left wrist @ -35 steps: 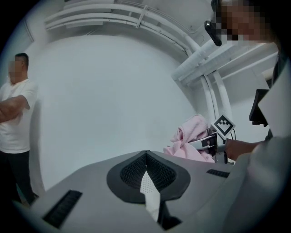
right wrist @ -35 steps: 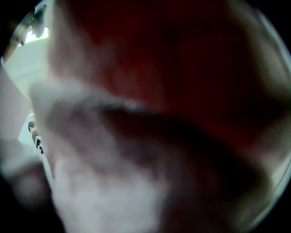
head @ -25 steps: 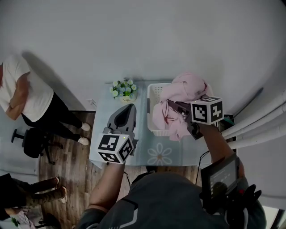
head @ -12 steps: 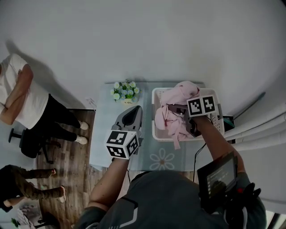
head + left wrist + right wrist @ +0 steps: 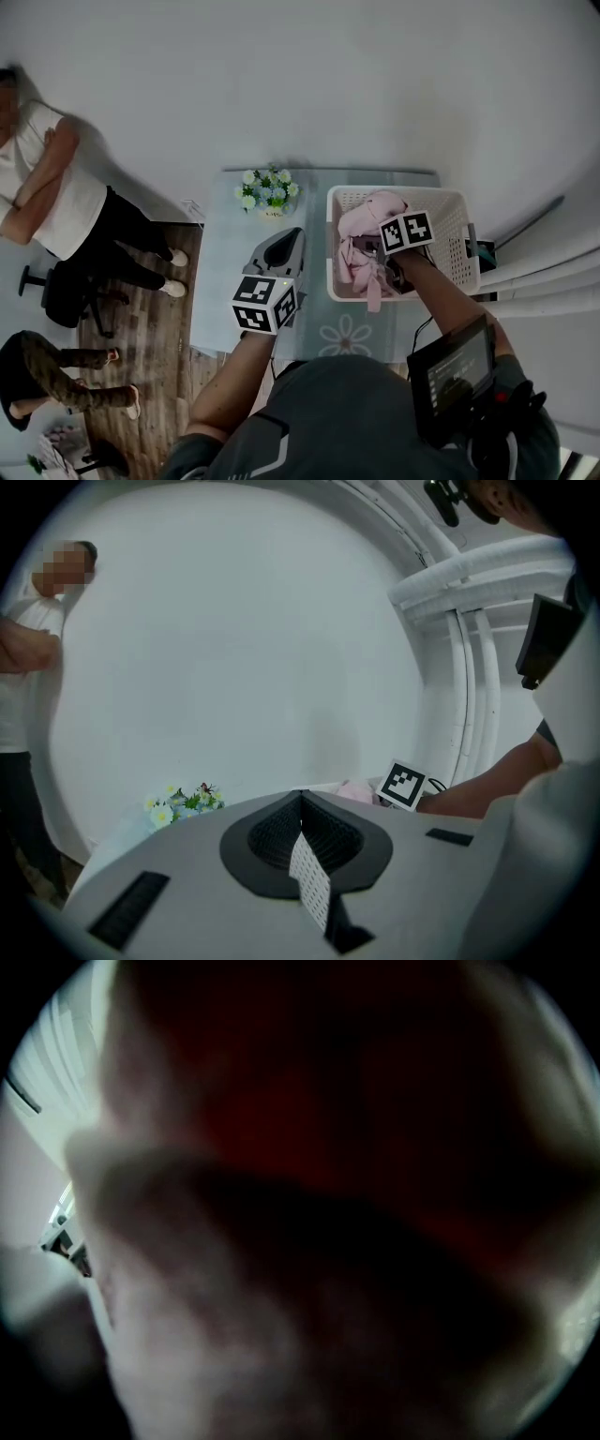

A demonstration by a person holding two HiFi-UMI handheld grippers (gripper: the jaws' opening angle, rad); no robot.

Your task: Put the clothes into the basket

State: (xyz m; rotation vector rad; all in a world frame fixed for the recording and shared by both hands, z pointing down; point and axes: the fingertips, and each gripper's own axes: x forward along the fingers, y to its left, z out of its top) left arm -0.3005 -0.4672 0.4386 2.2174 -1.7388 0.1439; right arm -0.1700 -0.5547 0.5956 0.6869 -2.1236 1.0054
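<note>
A white slatted basket stands on the right half of the pale table. Pink clothes lie bunched in its left part, and one strip hangs over the front rim. My right gripper reaches down into that pile, its jaws buried in the fabric and closed on a thick bunch of it. In the right gripper view blurred cloth covers almost the whole lens. My left gripper hovers over the middle of the table, left of the basket, shut and holding nothing; its jaws meet at the tip.
A small pot of flowers stands at the table's back edge, just left of the basket. Wood floor lies left of the table, with a standing person, a black chair and another person's legs. White pipes run along the right.
My right gripper has gone down into the basket with the pink clothes, which now sit lower and further inside it. The left gripper stays over the table.
</note>
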